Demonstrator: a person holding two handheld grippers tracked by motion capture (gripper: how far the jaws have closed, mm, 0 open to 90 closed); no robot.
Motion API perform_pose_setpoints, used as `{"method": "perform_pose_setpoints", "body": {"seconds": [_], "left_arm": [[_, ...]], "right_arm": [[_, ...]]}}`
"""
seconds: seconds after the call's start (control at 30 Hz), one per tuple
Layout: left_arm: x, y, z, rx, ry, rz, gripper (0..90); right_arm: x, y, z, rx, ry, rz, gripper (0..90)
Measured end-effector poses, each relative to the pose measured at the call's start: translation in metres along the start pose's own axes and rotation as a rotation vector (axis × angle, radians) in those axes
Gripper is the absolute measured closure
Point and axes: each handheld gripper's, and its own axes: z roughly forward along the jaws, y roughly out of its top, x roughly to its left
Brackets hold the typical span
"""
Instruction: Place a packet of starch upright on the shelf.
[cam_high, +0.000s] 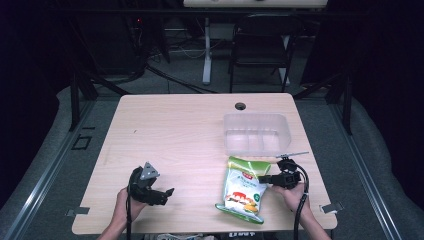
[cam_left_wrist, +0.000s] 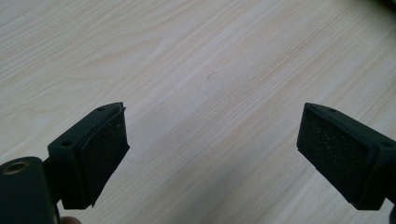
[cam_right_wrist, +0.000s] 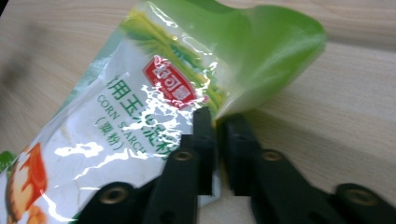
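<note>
A green and white corn starch bag (cam_high: 243, 188) lies on the wooden table (cam_high: 185, 125) at the front right. My right gripper (cam_high: 263, 179) has its jaws pinched on the bag's right edge; in the right gripper view the bag (cam_right_wrist: 140, 107) has its thin edge clamped between the two black fingers (cam_right_wrist: 203, 140) of the gripper (cam_right_wrist: 218, 122). My left gripper (cam_high: 167, 192) rests at the front left, held by a hand. In the left gripper view its pads (cam_left_wrist: 105, 149) stand wide apart over bare wood, with nothing between them around the gripper (cam_left_wrist: 212, 144).
A clear plastic container (cam_high: 256, 132) with several compartments stands just behind the bag, near the table's right side. A round cable hole (cam_high: 240, 106) sits at the table's far edge. A black chair (cam_high: 262, 42) stands beyond the table.
</note>
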Motion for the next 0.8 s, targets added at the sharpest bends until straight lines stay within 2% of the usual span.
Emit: {"method": "perform_pose_setpoints", "body": {"seconds": [0.07,0.2,0.3,0.37,0.43,0.5,0.67,0.73,0.77,0.8], "left_arm": [[0.0,0.0,0.0,-0.004,0.004,-0.002,8.6],[0.001,-0.001,-0.002,-0.007,-0.003,-0.002,8.6],[0.001,-0.002,-0.002,-0.008,0.002,0.001,8.6],[0.0,-0.002,-0.002,-0.011,0.002,0.002,8.6],[0.0,-0.001,-0.002,-0.012,0.0,0.003,8.6],[0.0,-0.001,-0.002,-0.009,0.0,0.005,8.6],[-0.001,0.0,-0.001,-0.003,-0.011,0.008,8.7],[-0.001,0.0,-0.001,-0.001,-0.009,0.013,8.7],[-0.001,0.0,-0.001,-0.001,-0.008,0.012,8.8],[-0.001,0.0,-0.001,-0.001,-0.009,0.013,8.8]], "right_arm": [[0.006,0.0,-0.001,-0.002,-0.033,-0.028,87.4],[0.027,-0.002,-0.003,0.02,-0.17,-0.178,88.6],[0.034,-0.004,-0.004,0.034,-0.232,-0.22,88.6],[0.033,-0.005,-0.005,0.035,-0.231,-0.214,88.5],[0.03,-0.005,-0.005,0.028,-0.205,-0.192,87.2],[0.026,-0.005,-0.005,0.015,-0.19,-0.163,79.3],[0.012,-0.002,0.0,-0.002,-0.105,-0.057,62.8],[0.01,-0.002,0.001,0.003,-0.102,-0.053,63.9],[0.013,-0.002,0.002,0.002,-0.103,-0.068,70.2],[0.013,-0.002,0.002,0.002,-0.103,-0.068,70.2]]}}
